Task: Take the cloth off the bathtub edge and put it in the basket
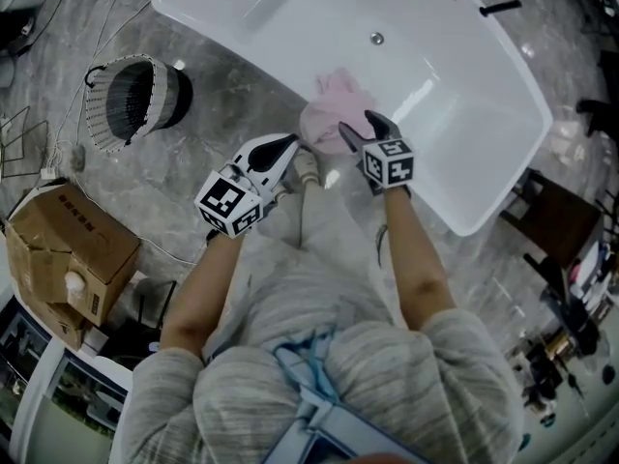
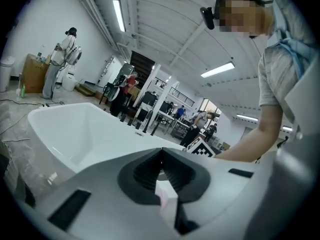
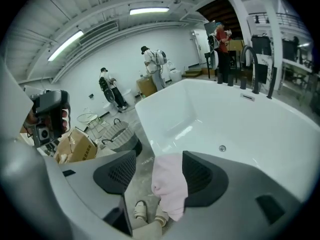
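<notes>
Cloth [image 1: 334, 109], pink and bunched, lies draped over the near edge of the white bathtub [image 1: 435, 95]. My right claw [image 1: 363, 129] stands open around it, the fabric close against one pad and clear of the other. My left claw [image 1: 288, 146], just beside it, is closed and empty. The basket [image 1: 135, 100] sits on the floor, well apart.
</notes>
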A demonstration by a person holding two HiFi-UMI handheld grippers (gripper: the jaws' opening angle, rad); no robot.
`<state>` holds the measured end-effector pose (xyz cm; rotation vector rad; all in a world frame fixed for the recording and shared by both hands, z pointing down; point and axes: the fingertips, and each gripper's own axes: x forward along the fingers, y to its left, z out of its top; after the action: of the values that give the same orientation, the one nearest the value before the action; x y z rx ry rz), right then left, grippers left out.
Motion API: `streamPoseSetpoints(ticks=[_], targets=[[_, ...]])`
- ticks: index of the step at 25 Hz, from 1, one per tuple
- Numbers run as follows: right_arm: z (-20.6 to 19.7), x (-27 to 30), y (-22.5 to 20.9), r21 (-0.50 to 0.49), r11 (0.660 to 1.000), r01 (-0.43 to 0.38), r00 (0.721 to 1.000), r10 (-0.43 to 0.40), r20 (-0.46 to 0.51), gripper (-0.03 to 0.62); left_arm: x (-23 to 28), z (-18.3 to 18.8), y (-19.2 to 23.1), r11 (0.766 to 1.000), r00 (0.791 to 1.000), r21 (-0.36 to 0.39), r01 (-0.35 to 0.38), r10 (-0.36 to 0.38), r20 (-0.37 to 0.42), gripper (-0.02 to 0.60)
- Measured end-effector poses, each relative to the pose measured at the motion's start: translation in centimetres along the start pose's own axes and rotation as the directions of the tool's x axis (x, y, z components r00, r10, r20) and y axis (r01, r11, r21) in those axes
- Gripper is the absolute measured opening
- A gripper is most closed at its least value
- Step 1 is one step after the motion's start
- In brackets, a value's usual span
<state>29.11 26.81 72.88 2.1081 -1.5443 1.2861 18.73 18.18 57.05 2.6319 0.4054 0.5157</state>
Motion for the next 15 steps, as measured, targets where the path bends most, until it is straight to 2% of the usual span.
streamPoseSetpoints(ticks=[5, 8, 12, 15], targets=[[-3.4, 1.3, -2.7, 0.084, 0.994, 0.065, 0.994, -0.057, -0.090, 0.267, 0.1, -0.7, 0.3, 1.000, 1.000, -0.007, 0.006, -0.006, -0.014, 0.003], [-5.4, 2.0, -4.1, 0.155, 0.983, 0.095, 0.987, -0.073, -0.144, 0.291, 0.1, -1.3, 0.6, 1.000, 1.000, -0.015, 0.006, -0.006, -0.021, 0.003], [-7.8, 2.4, -5.6, 0.247, 0.958, 0.147, 0.974, -0.097, -0.205, 0.311, 0.5, -2.0, 0.3, 1.000, 0.999, -0.017, 0.016, -0.017, -0.037, 0.003], [-9.0, 3.2, -6.2, 0.341, 0.926, 0.164, 0.969, -0.087, -0.229, 0.327, 1.1, -2.4, 0.2, 0.999, 0.998, -0.017, 0.027, -0.028, -0.048, 0.003]])
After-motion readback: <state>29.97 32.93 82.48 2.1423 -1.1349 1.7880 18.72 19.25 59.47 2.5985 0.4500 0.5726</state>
